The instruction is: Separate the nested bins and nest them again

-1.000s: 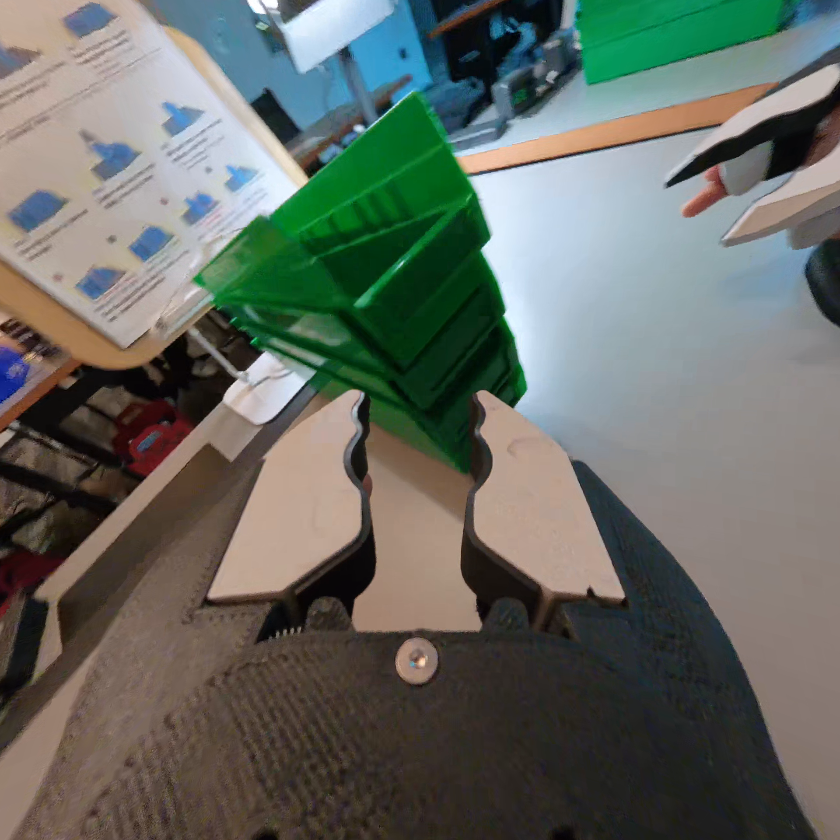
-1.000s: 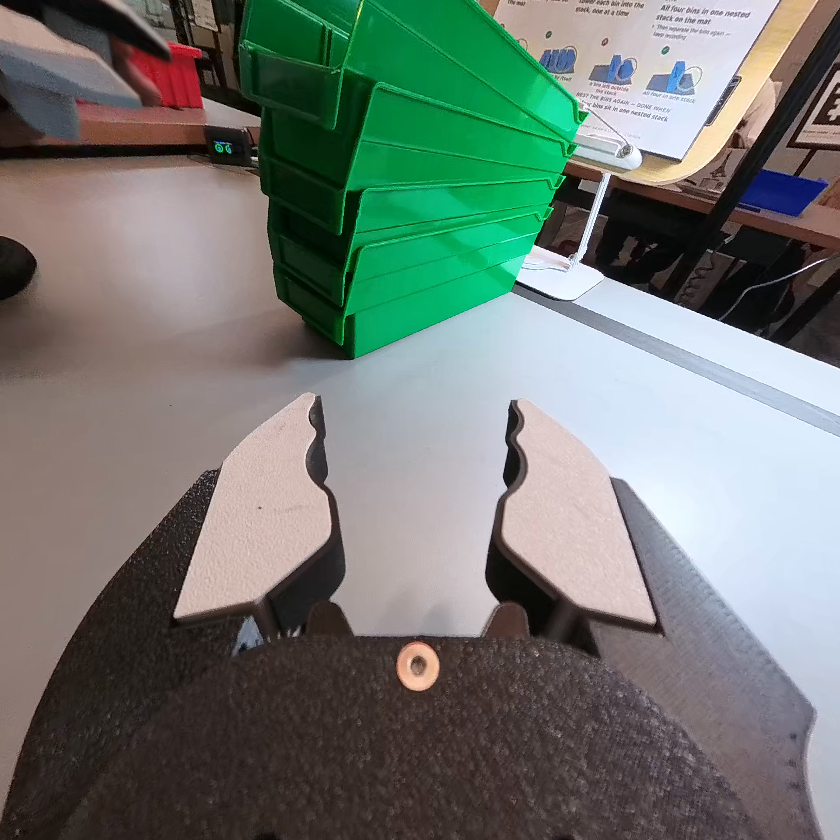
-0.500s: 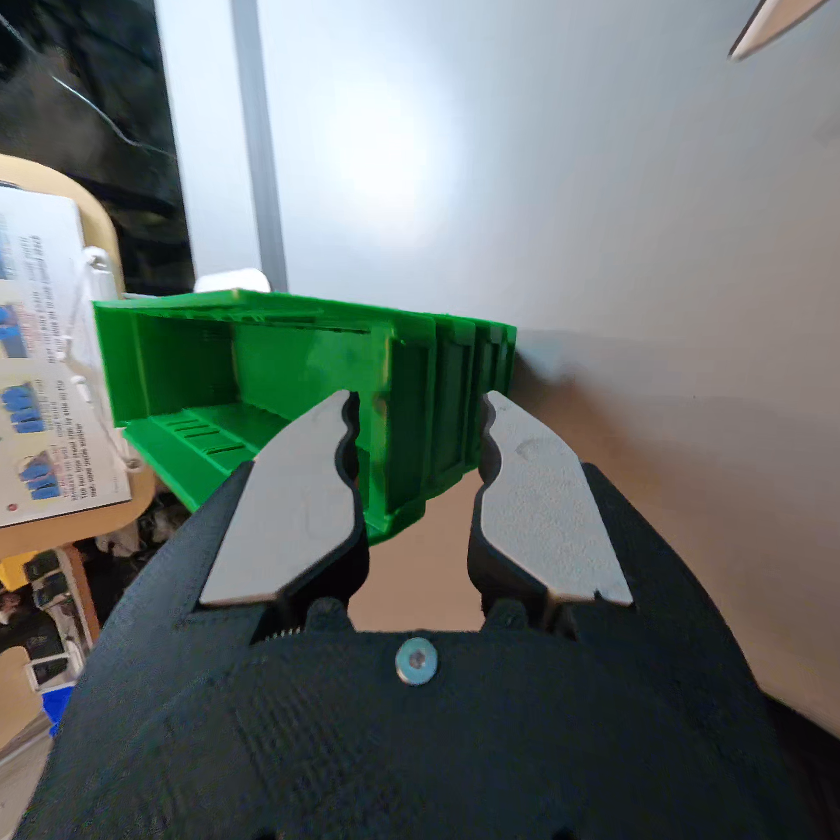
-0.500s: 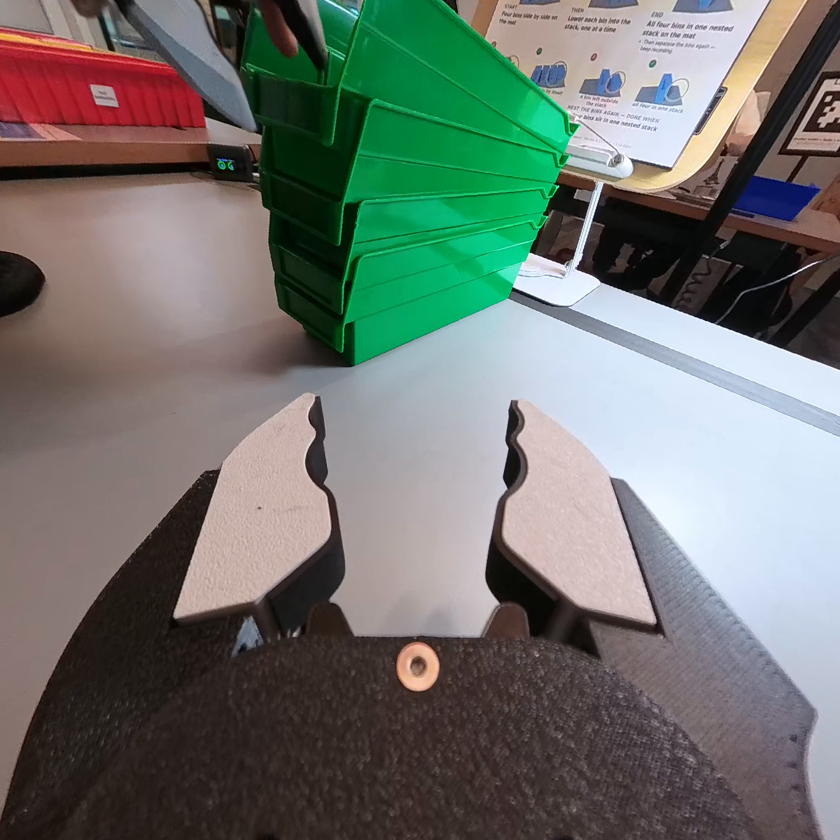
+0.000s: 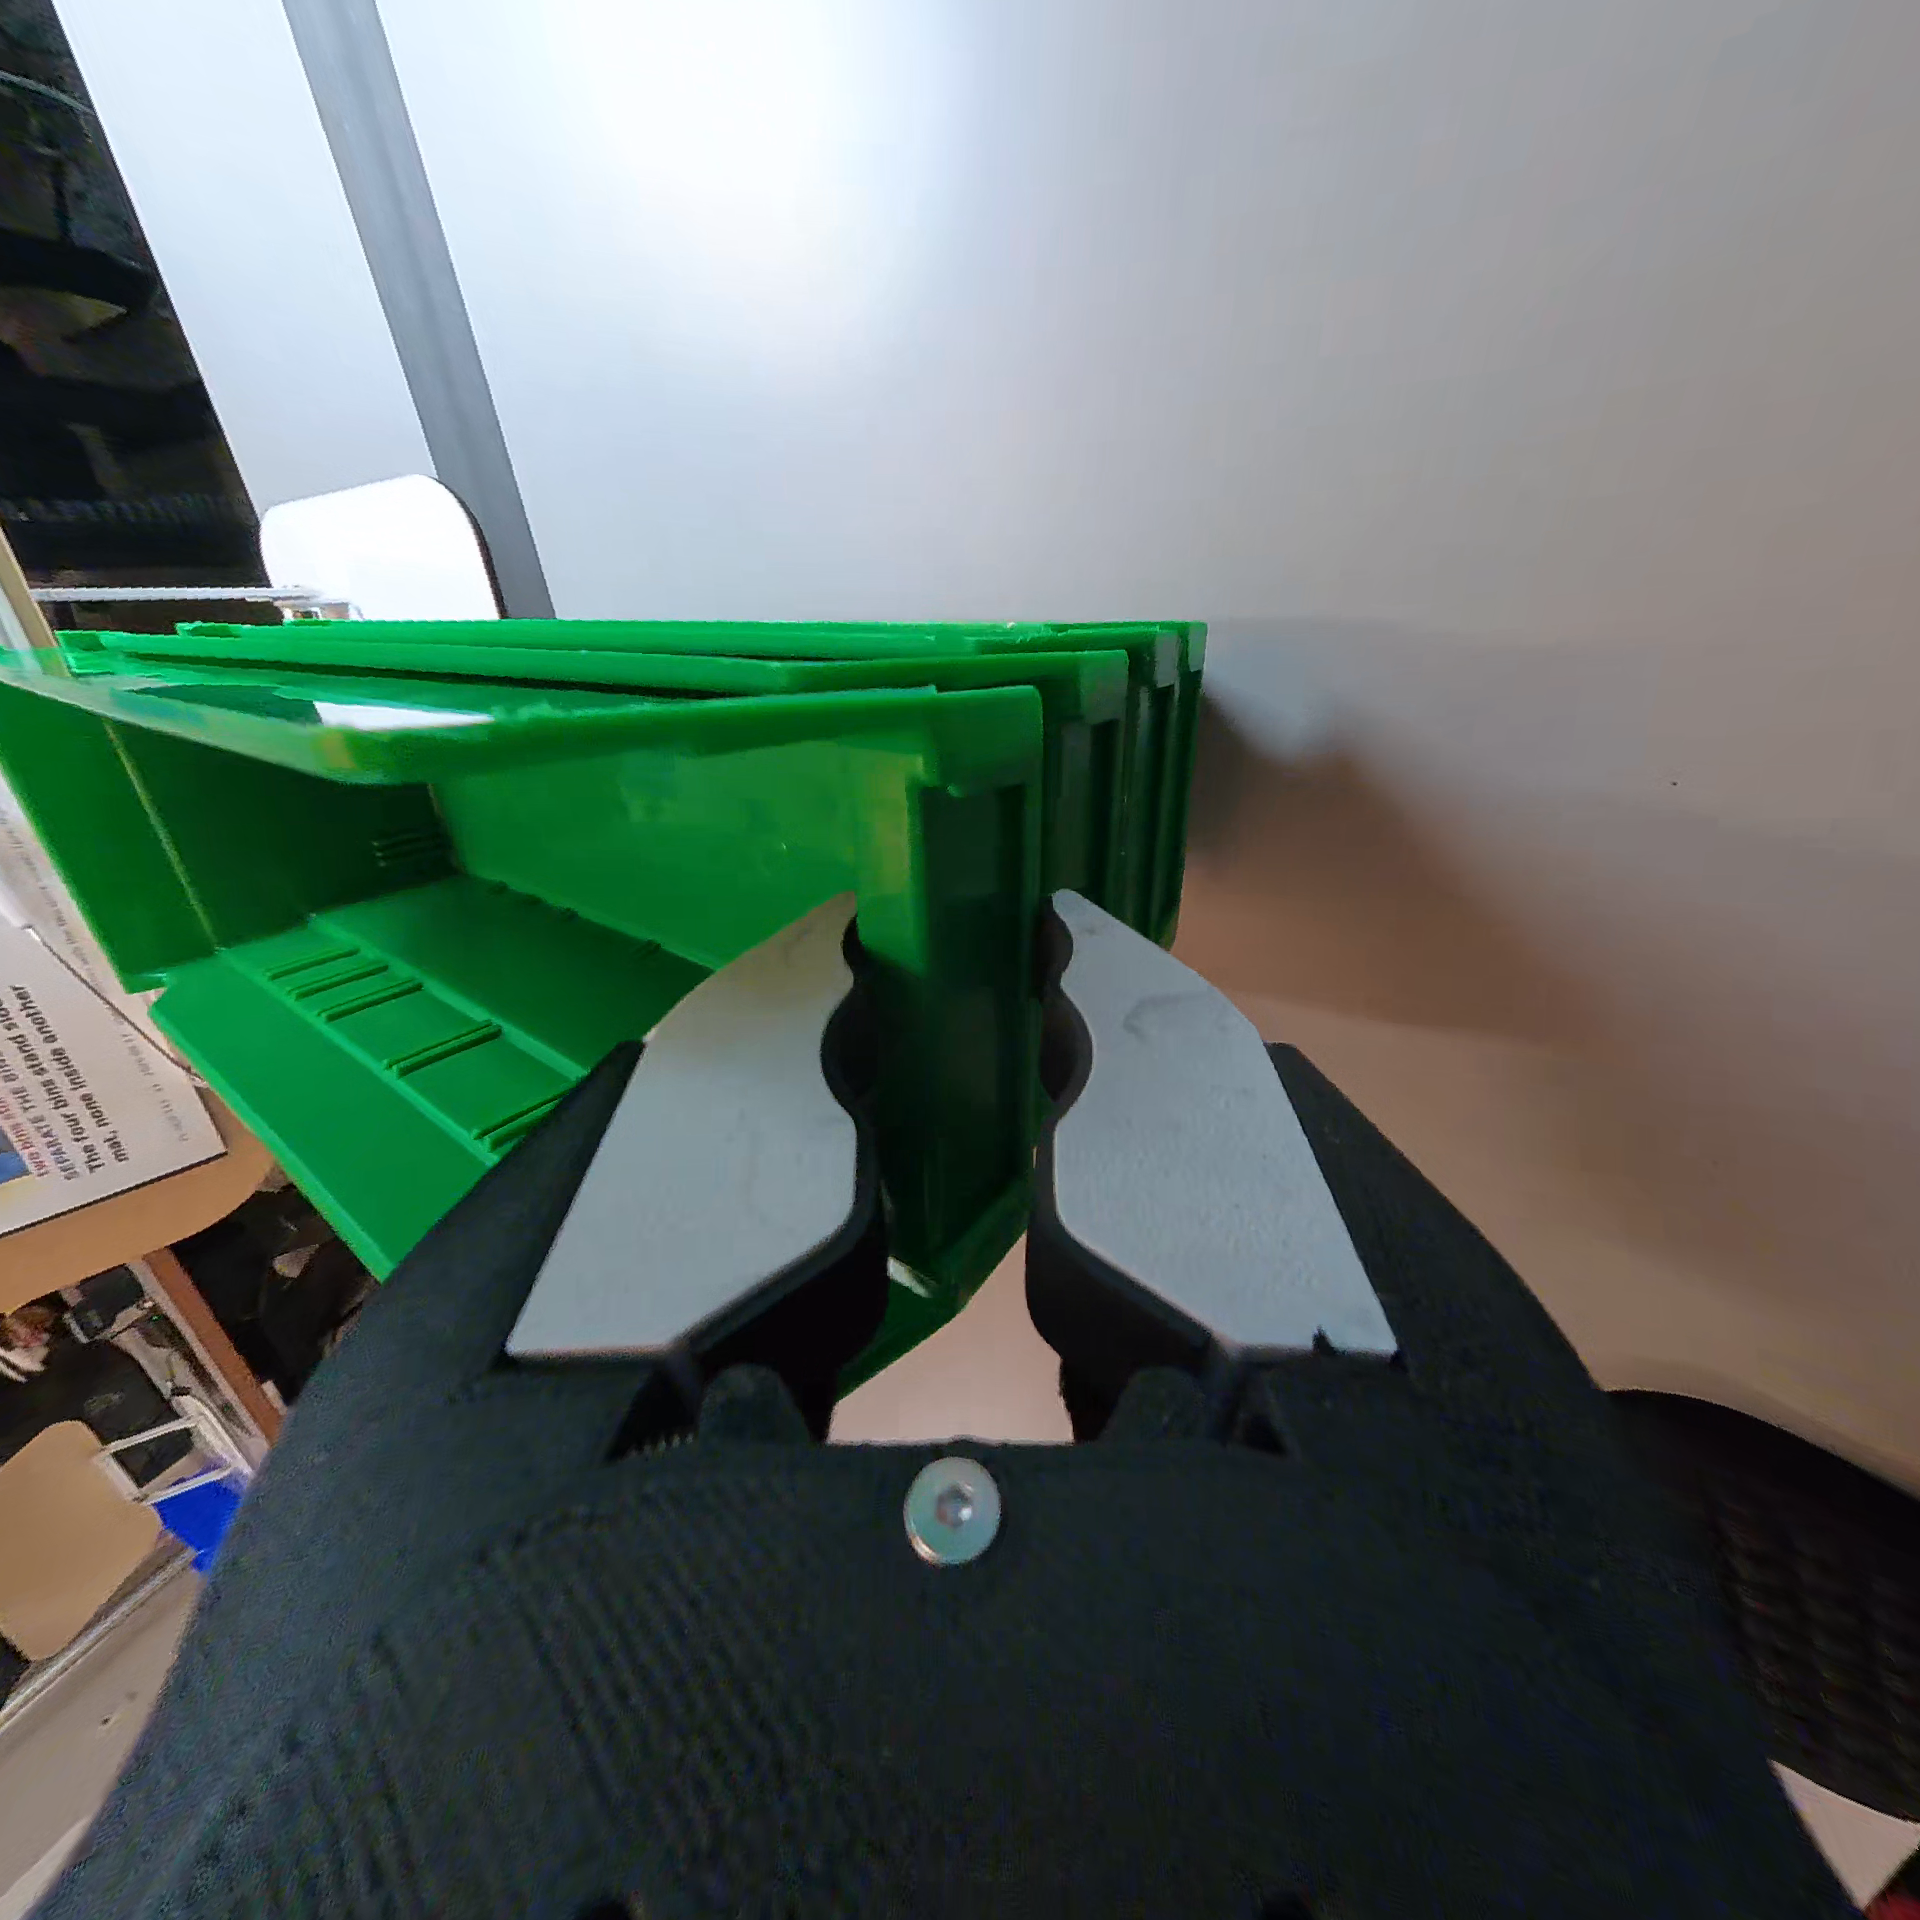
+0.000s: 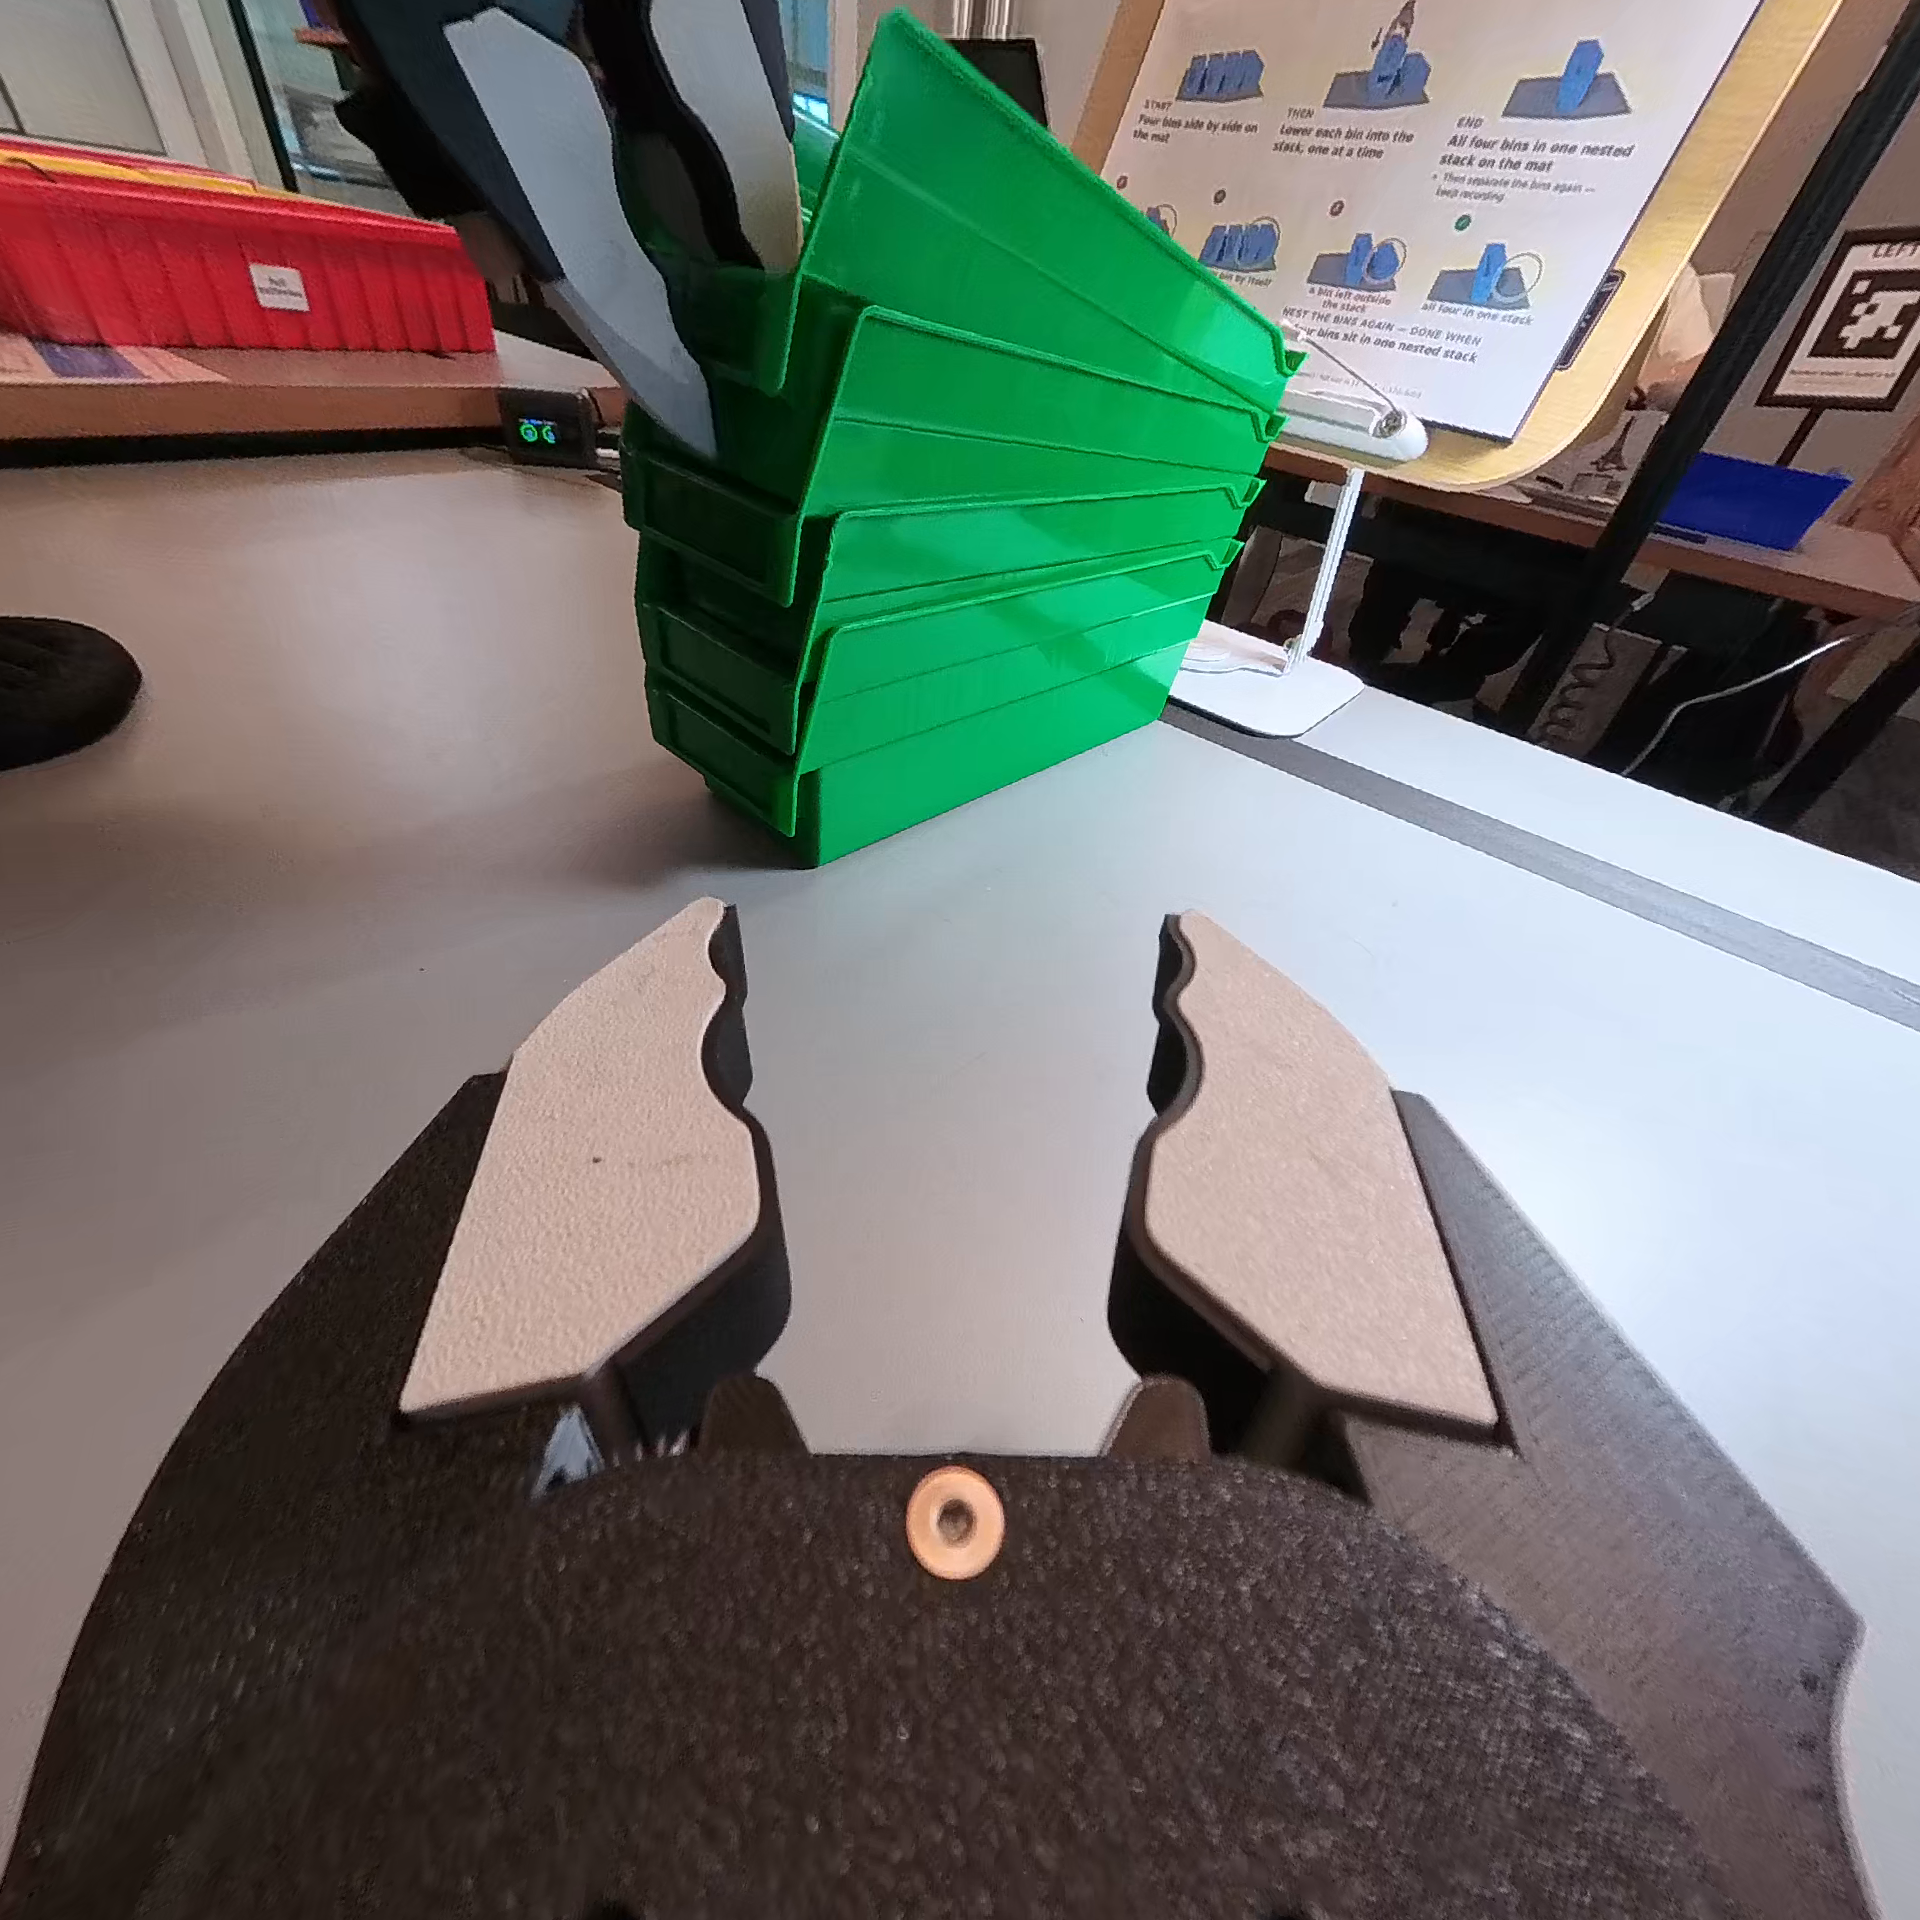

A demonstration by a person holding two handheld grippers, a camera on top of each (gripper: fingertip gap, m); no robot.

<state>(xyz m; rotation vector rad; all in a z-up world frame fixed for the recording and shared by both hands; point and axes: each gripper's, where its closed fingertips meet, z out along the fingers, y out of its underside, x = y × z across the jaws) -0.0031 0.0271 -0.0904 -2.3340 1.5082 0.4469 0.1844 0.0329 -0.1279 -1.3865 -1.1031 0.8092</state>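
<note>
Now my left tongs [image 5: 951,1039] pinch the front wall of the top green bin [image 6: 997,249]; nested stack [image 6: 935,644] on grey tabletop [image 6: 312,727]; right tongs [image 6: 951,966] spread, empty.

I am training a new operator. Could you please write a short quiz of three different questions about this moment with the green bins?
1. True or false: the right gripper holds a bin.
2. Which part of the top bin do the fingers of the left gripper straddle? A) front wall B) back wall C) long side wall
3. Fill in: the stack of green bins stands on the grey ____.

Key: 1. False; it is open and empty, short of the stack. 2. A. 3. Table.
</note>
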